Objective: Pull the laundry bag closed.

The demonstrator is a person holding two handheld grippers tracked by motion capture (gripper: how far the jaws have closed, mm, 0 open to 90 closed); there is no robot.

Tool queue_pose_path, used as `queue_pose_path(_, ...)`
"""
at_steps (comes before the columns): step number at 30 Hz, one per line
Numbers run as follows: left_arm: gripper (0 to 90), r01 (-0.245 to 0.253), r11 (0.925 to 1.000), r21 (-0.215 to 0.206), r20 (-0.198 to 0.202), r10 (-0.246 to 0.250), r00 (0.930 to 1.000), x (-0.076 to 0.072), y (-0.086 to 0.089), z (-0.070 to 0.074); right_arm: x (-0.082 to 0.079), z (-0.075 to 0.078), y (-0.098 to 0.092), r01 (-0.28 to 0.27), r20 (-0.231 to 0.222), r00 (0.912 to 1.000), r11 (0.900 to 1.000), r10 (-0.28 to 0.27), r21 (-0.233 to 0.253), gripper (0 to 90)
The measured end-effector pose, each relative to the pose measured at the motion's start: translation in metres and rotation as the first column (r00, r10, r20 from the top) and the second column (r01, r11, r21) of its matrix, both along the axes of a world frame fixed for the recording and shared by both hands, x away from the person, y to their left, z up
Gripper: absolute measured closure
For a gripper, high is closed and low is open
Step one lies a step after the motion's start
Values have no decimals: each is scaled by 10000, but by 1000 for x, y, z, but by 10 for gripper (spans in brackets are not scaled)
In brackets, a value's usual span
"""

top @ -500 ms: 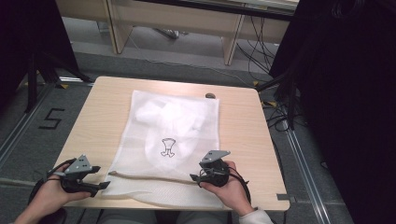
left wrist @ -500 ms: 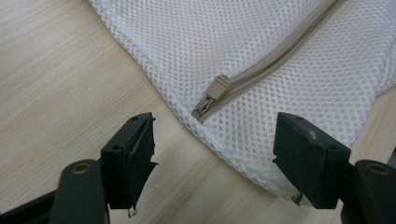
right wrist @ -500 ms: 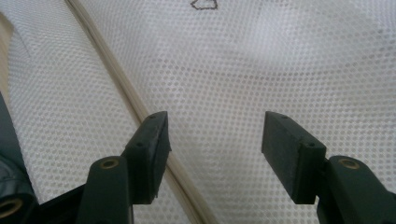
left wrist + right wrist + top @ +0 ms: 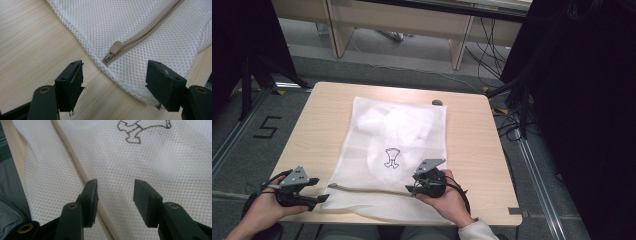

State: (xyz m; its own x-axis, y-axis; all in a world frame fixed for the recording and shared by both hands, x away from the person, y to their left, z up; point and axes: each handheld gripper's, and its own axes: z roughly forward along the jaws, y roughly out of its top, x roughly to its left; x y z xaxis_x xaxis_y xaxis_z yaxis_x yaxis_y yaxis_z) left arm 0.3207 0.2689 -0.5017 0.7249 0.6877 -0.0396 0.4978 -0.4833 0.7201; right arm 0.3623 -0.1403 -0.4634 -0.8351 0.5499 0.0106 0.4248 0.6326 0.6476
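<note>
My high view looks forward and down over the whole table (image 4: 312, 115). Each gripper view sits low and close, and both share the mesh bag's (image 4: 387, 135) zipper (image 4: 147, 27) with it.

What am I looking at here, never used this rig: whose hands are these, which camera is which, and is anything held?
A person holds a two-fingered tool in each hand: the left gripper and the right gripper. The high view looks down on the wooden table. The other two cameras ride on the grippers and look along their black fingers. A white mesh laundry bag lies flat, white cloth inside. The left gripper faces the beige zipper pull; the right straddles the zipper line. Both are open, holding nothing.
</note>
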Motion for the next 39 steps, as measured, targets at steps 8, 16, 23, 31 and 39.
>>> queue_pose_path(8,293,-160,9996,-253,-86,158,9998,0,0,-1,7,4,31,-499,-305,9982,9985,507,245,572)
queue_pose_path(16,290,-9,9996,-289,-217,3,9998,0,1,-2,16,9,58,-1089,-266,9936,9933,1100,378,598)
queue_pose_path(23,289,-156,9996,-244,-253,150,9996,0,1,-2,23,11,80,-1298,-323,9908,9903,1315,500,577)
queue_pose_path(31,285,3,9996,-287,-211,-10,9998,1,1,-1,26,10,102,-1543,-341,9872,9870,1558,444,581)
queue_pose_path(39,282,21,9996,-295,-260,-29,9997,2,2,-1,26,9,124,-2069,-504,9767,9777,2086,362,624)
